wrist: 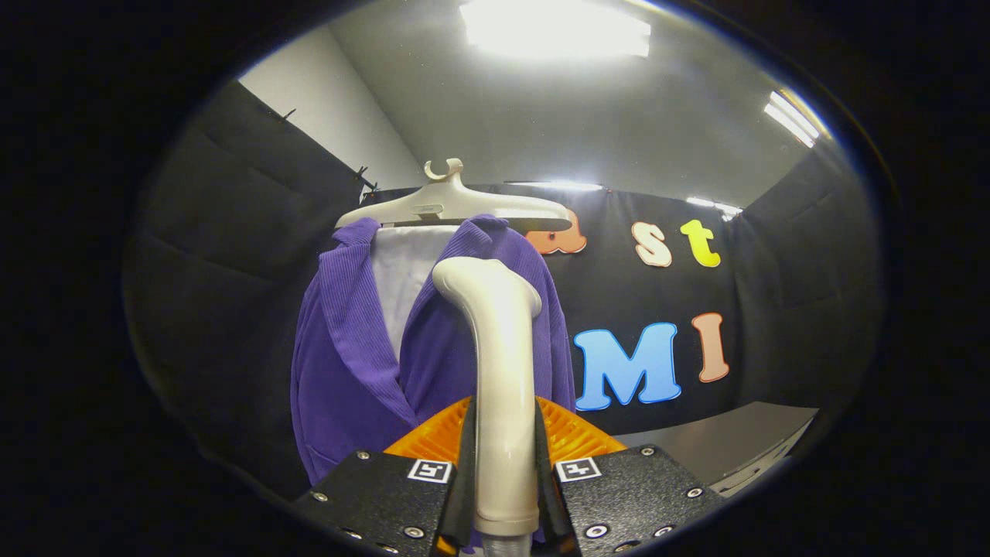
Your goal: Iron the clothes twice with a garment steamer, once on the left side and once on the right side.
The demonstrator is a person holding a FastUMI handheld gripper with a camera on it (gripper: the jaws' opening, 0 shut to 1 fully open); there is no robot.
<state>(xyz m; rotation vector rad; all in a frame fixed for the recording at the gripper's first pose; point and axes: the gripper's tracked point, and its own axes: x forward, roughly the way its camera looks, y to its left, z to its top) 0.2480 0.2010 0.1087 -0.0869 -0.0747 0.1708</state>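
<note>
The steamer (503, 371) stands upright between the hand-held gripper (504, 464) fingers, before the jacket (348, 363) hanging on a hanger (456, 205); the bench (727, 445) lies right.

The tool (503, 456) has screw-studded housings, each bearing a square black-and-white marker.

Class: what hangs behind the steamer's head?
The purple garment on its hanger; the steamer, gripped in the gripper, covers part of the garment's right front.
</note>
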